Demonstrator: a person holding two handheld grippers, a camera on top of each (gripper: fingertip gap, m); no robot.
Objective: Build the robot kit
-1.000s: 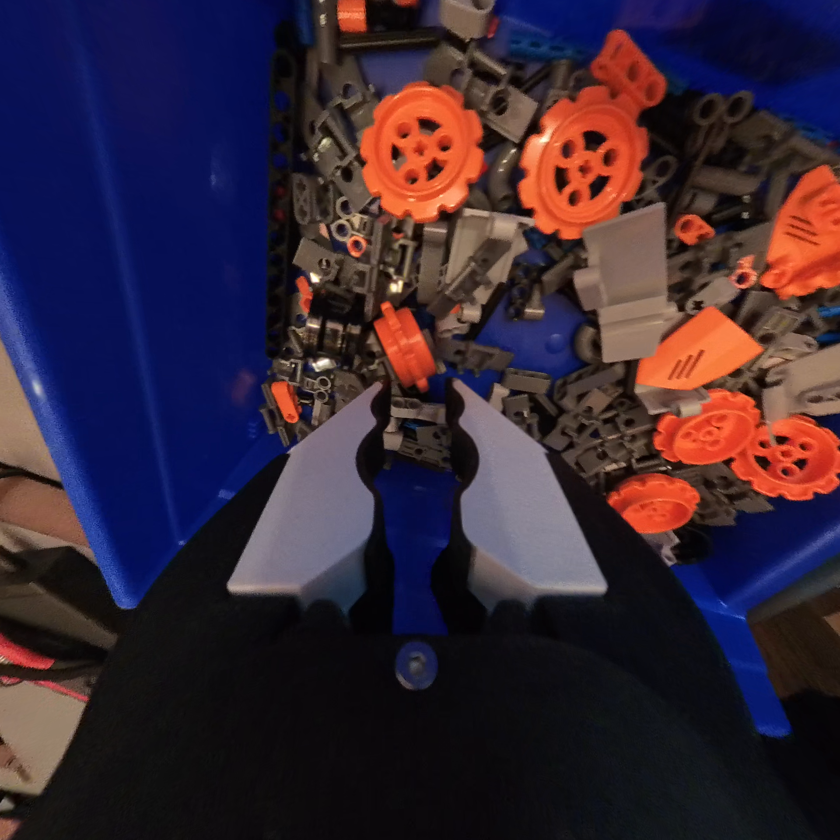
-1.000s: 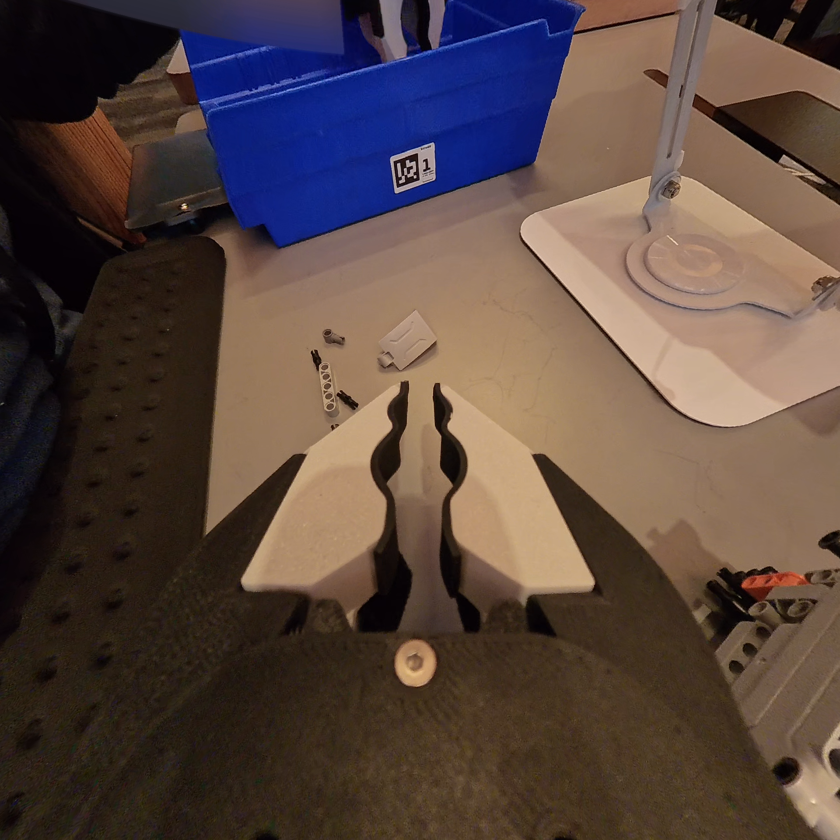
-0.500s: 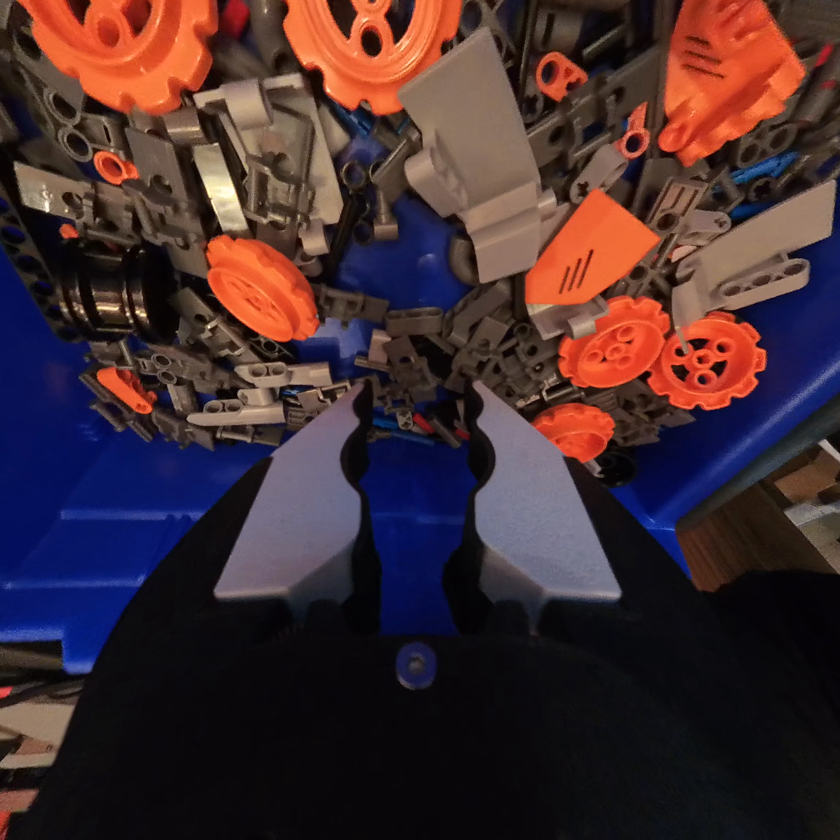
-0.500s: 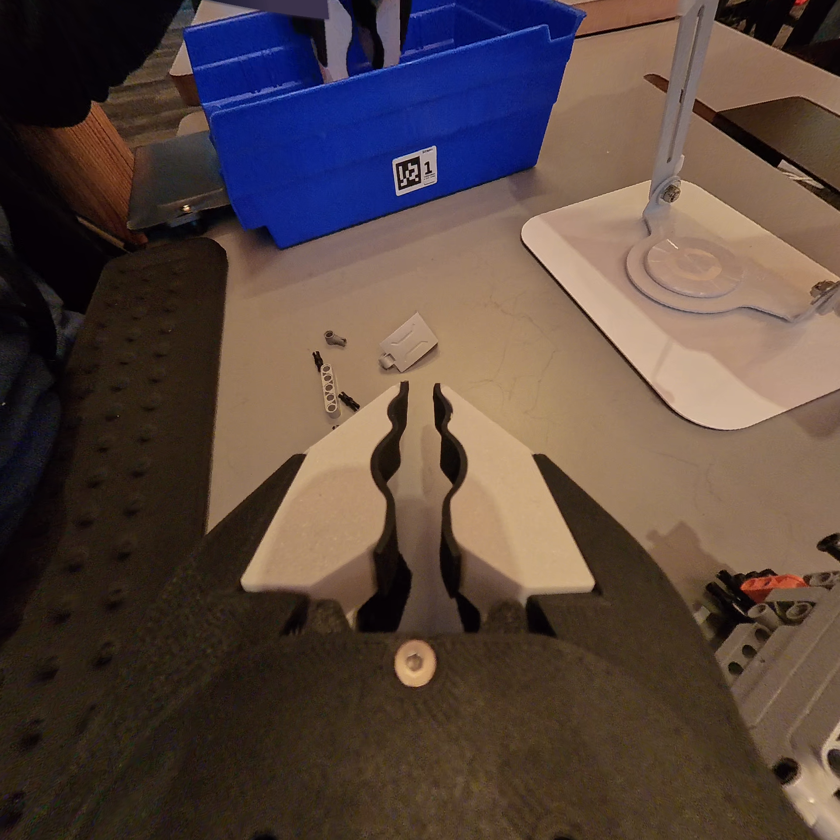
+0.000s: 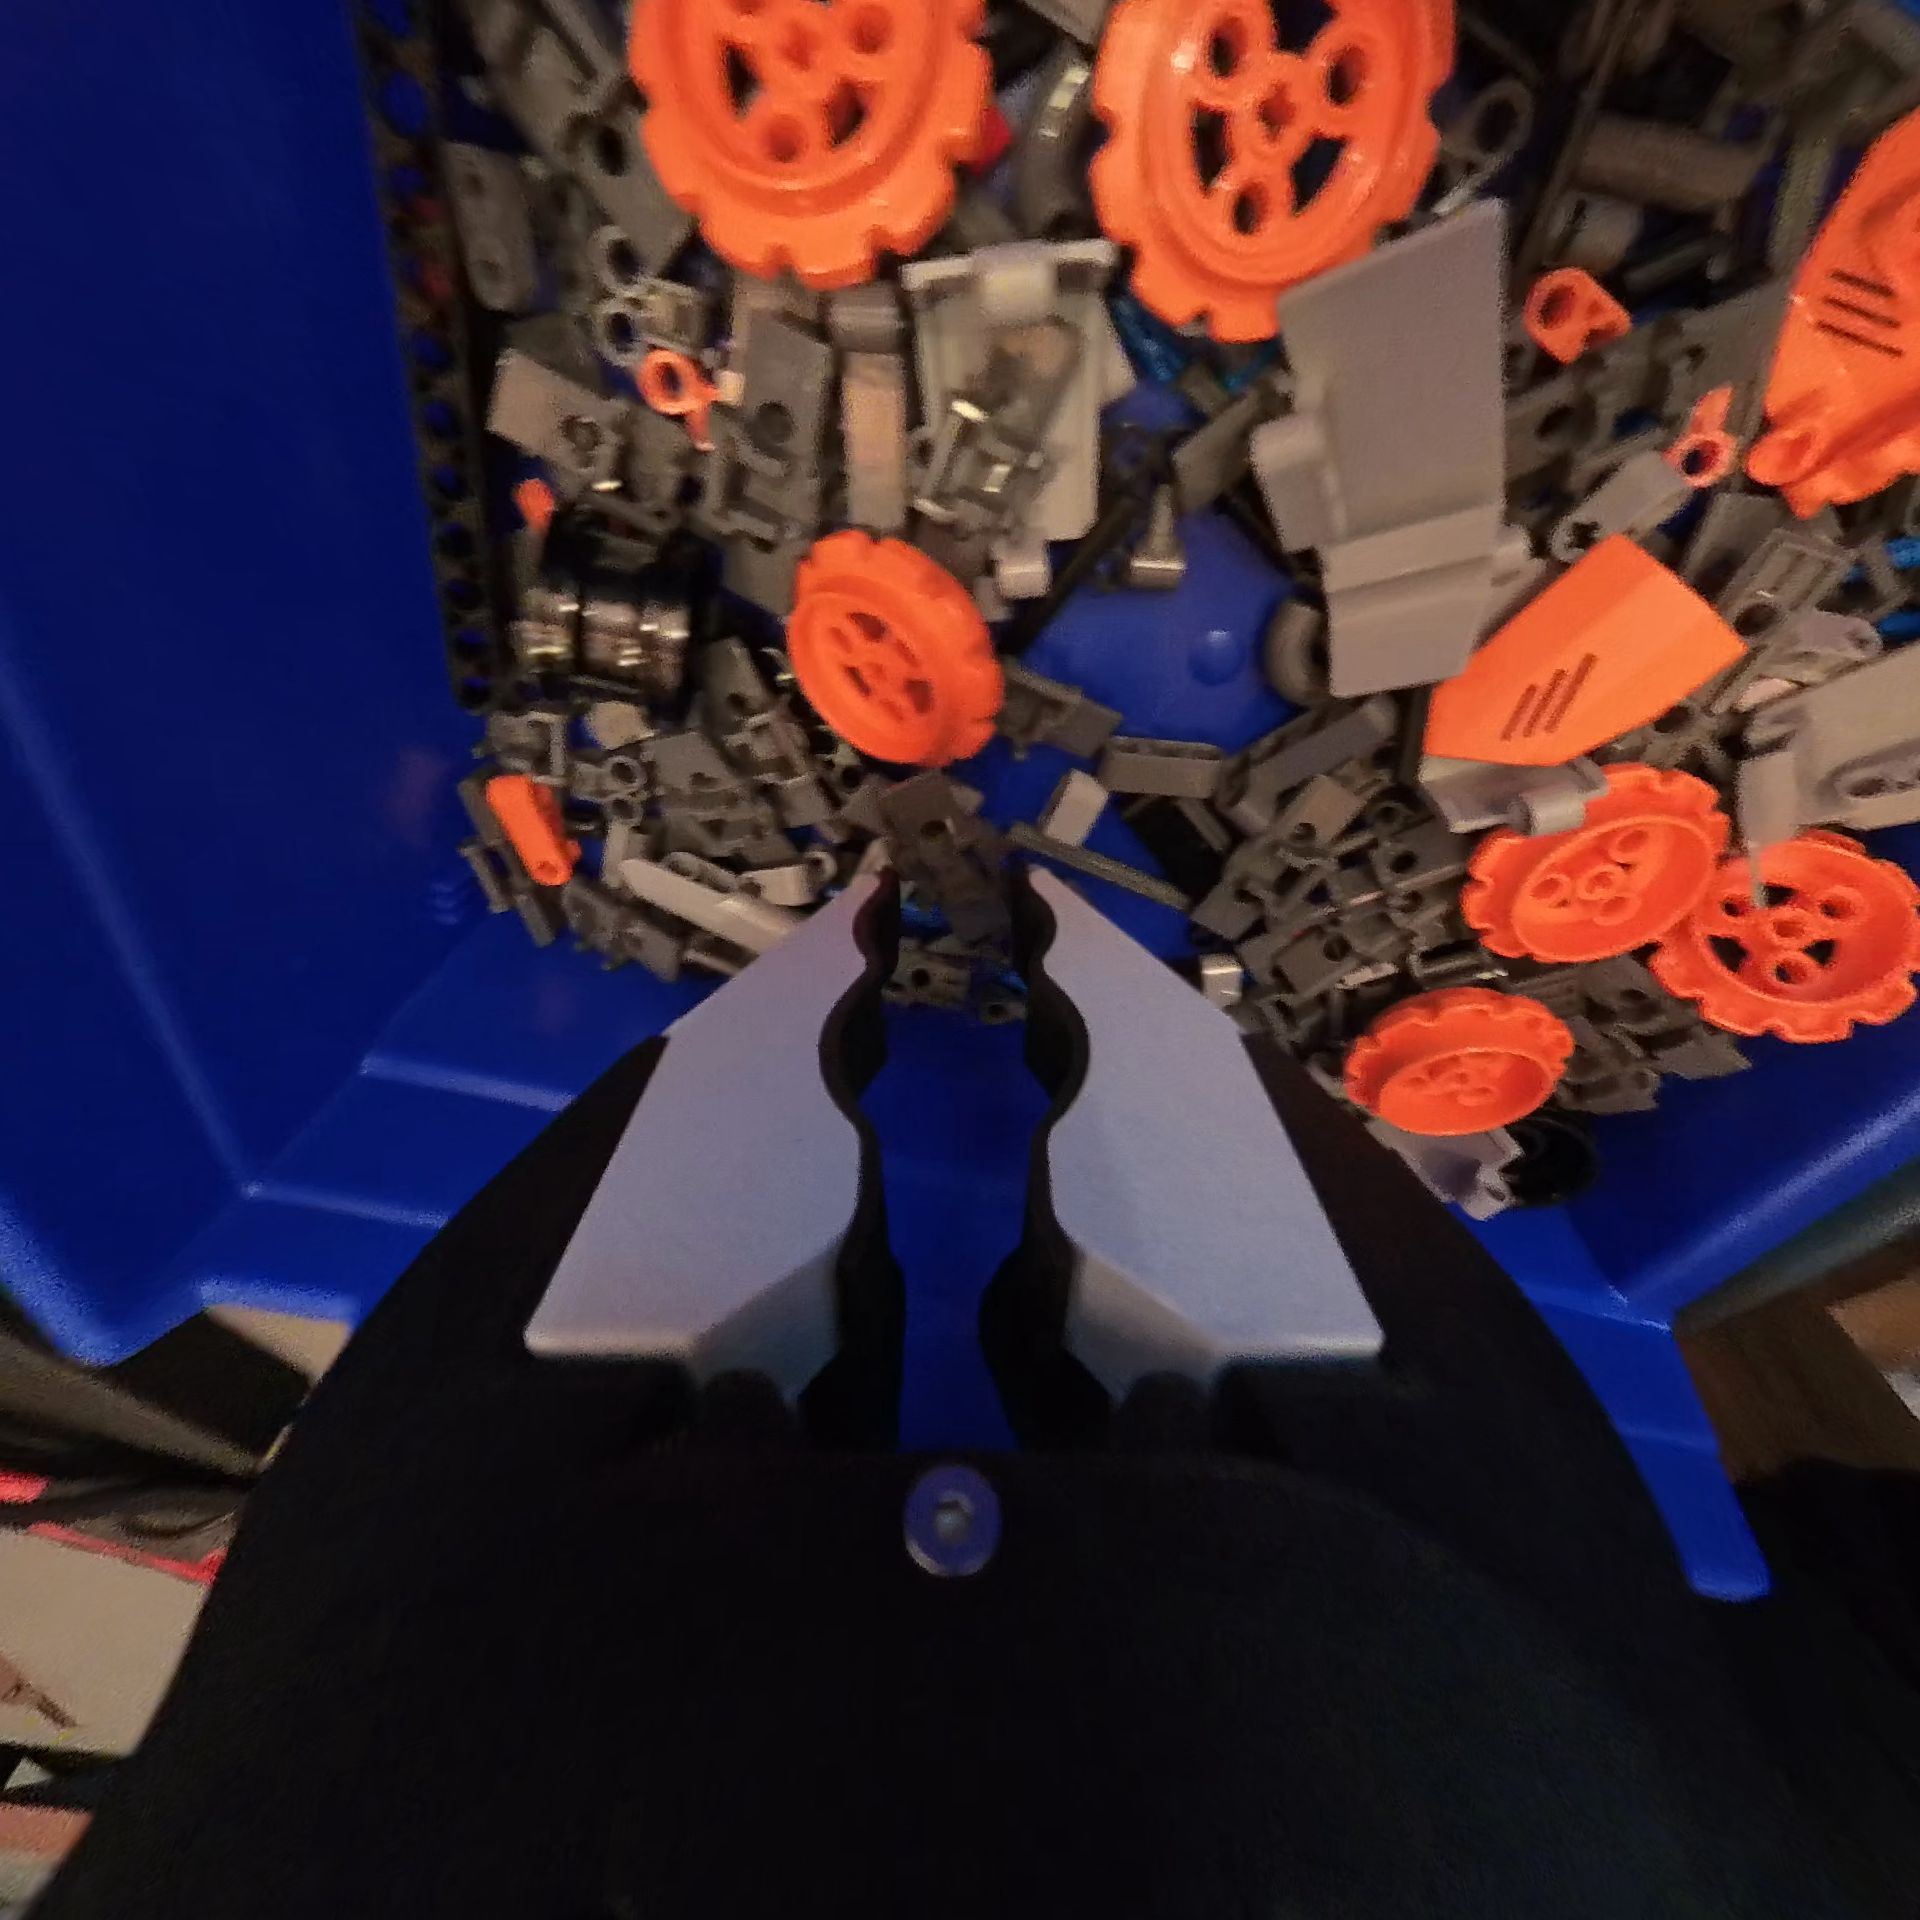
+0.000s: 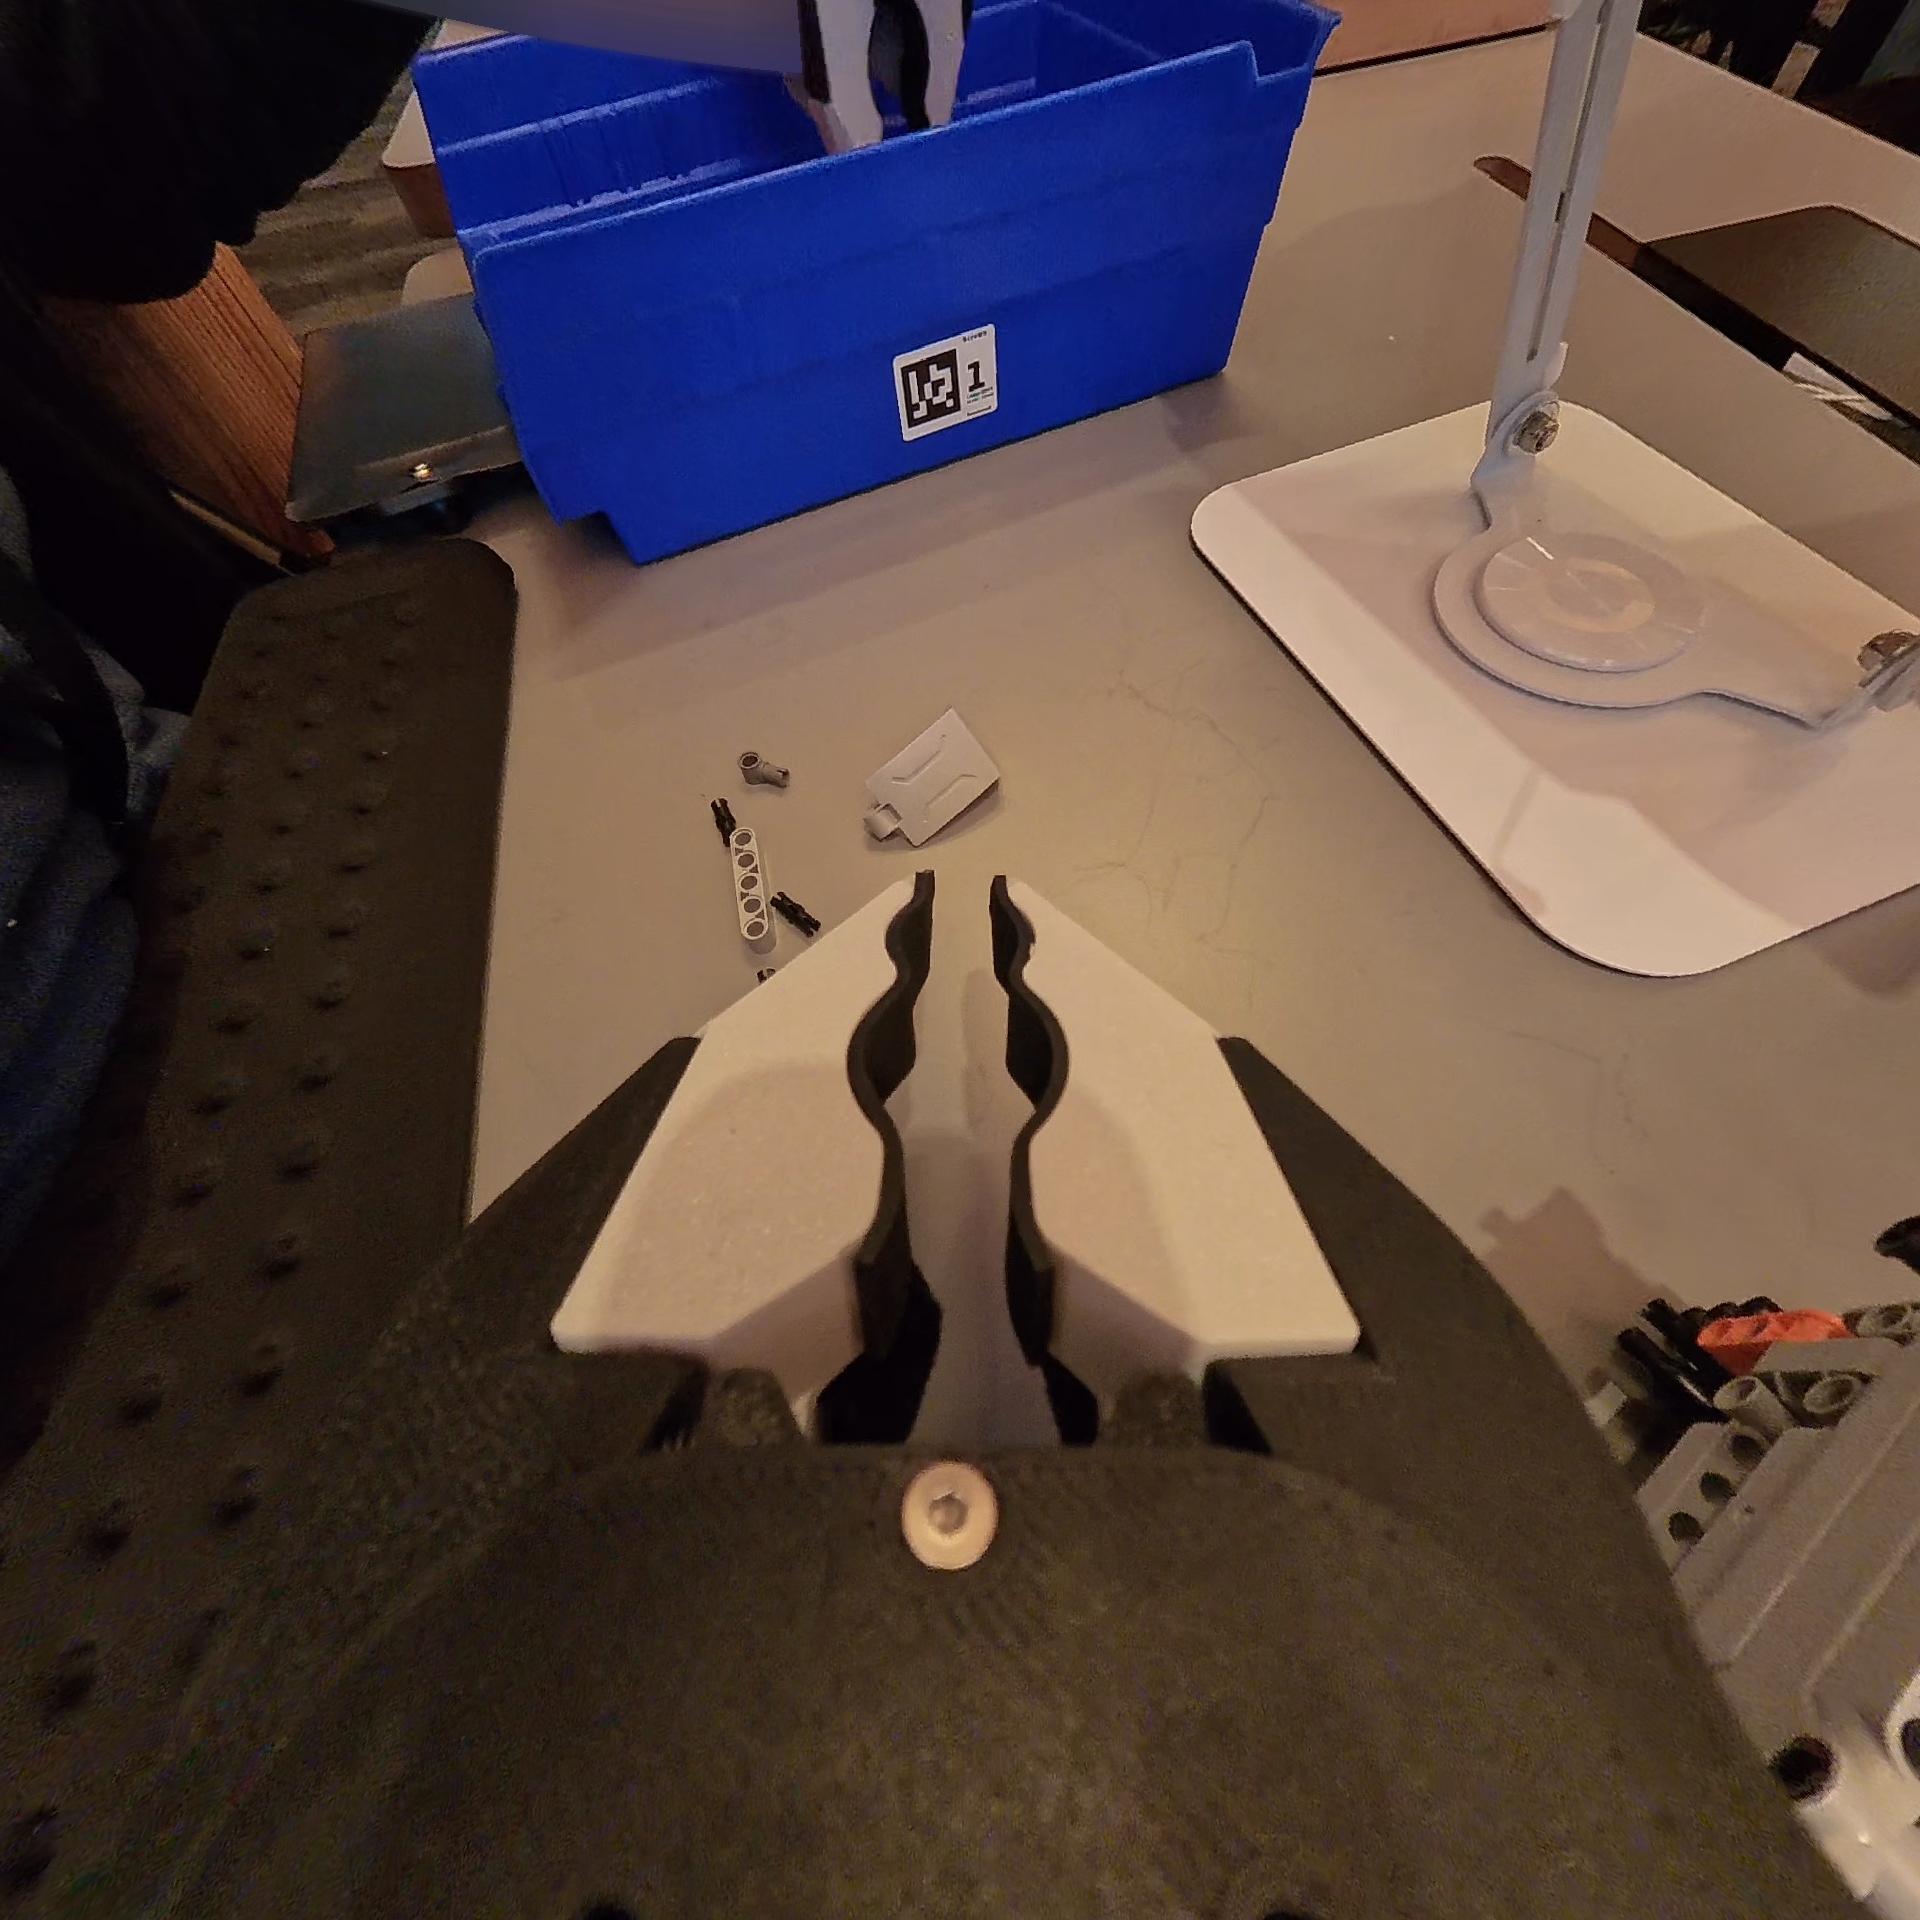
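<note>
My left gripper [image 5: 956,883] is inside the blue bin [image 5: 208,623], shut on a small dark grey holed connector [image 5: 935,831] that sticks up from its tips. Below it lies a pile of grey pieces and orange gear wheels; a small orange wheel [image 5: 894,644] is just beyond the tips. The left gripper also shows in the right wrist view [image 6: 883,73], above the bin [image 6: 831,312]. My right gripper [image 6: 961,883] hovers over the grey table [image 6: 1195,1039], empty, its tips a narrow gap apart. Nearest to it lie a grey panel piece [image 6: 932,774] and a light grey holed beam [image 6: 750,888].
A small grey connector [image 6: 764,770] and black pins [image 6: 795,912] lie by the beam. A white stand base [image 6: 1558,727] with an upright arm is at the right. A black studded mat [image 6: 312,935] is at the left. A partly built grey assembly [image 6: 1766,1455] sits at the lower right. Some 40 cm of space lies between my two pairs of fingers.
My left gripper opened wide low over the pile, then closed on the dark grey connector and pulled back up. My right gripper has stayed still.
</note>
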